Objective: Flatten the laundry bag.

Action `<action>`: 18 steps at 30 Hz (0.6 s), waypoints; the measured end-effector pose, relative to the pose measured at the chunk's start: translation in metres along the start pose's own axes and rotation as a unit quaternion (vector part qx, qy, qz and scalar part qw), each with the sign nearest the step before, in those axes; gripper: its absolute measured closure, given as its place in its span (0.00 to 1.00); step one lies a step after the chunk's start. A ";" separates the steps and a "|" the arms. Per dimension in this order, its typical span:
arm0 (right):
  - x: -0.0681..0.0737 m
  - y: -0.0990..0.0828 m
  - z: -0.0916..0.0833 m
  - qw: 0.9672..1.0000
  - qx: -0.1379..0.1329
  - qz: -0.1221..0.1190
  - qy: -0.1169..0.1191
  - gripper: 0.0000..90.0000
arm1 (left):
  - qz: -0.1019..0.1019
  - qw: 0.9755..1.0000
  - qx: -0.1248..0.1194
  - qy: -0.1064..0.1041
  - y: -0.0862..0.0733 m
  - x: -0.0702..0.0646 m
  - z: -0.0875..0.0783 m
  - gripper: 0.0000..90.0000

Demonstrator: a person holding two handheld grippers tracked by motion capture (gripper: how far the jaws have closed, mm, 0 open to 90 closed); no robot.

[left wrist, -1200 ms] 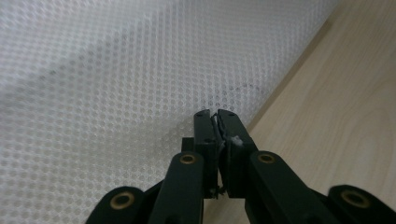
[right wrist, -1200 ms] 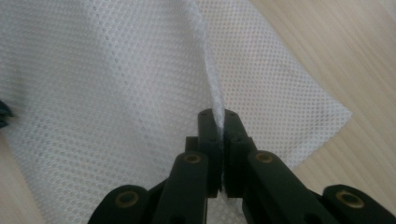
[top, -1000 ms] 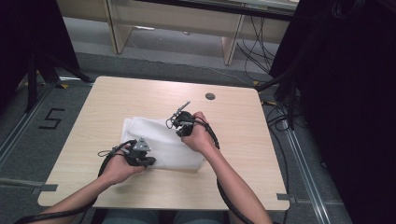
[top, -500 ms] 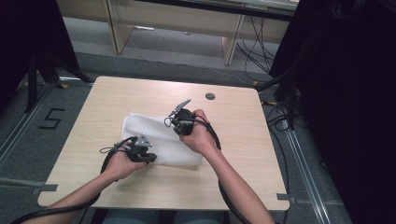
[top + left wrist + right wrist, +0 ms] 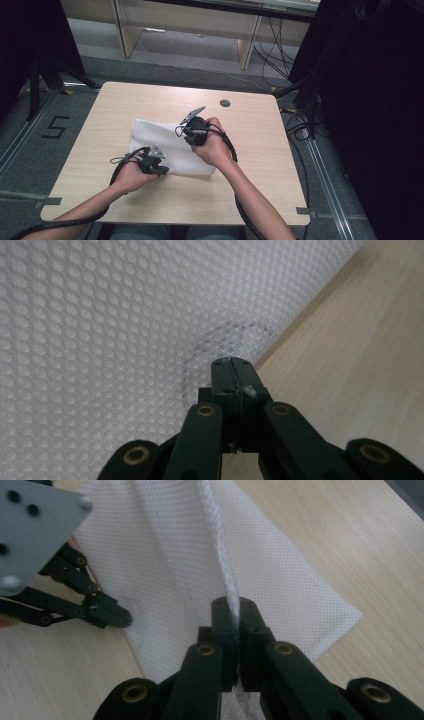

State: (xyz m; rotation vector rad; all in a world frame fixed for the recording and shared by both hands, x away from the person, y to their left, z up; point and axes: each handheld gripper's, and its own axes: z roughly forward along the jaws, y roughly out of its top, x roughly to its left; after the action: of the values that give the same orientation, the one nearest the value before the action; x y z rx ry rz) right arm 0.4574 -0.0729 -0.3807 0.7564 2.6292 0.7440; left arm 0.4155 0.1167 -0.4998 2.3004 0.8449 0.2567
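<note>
In the high view, a white mesh cloth (image 5: 170, 145) lay near the middle of the wooden table (image 5: 260, 150), part folded, with its far left corner flat and its near right corner spread. The left gripper (image 5: 159, 169) pressed at the cloth's near edge, and the right gripper (image 5: 192, 134) was raised over its middle. The fold looked roughly halfway: one layer was lifted but not yet laid down and smoothed. A "5" marking (image 5: 56, 128) was on the floor at left.

In the left gripper view, the jaws were closed, resting on the dimpled cloth (image 5: 110, 320) by its edge; whether fabric sat between them I could not tell. A faint printed ring (image 5: 225, 347) there was unreadable.

In the right gripper view, the jaws were clamped on a raised ridge of cloth (image 5: 220, 555), with the left gripper (image 5: 117, 616) at the left edge.
</note>
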 end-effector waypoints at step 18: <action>0.012 0.001 -0.011 1.000 -0.011 -0.008 0.003 0.98 | -0.011 1.000 0.004 0.005 0.000 0.005 0.003 0.99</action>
State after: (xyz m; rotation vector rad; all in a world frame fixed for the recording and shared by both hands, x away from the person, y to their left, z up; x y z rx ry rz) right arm 0.4435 -0.0702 -0.3726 0.7261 2.6244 0.7706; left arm 0.4204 0.1180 -0.5019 2.2977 0.8786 0.2564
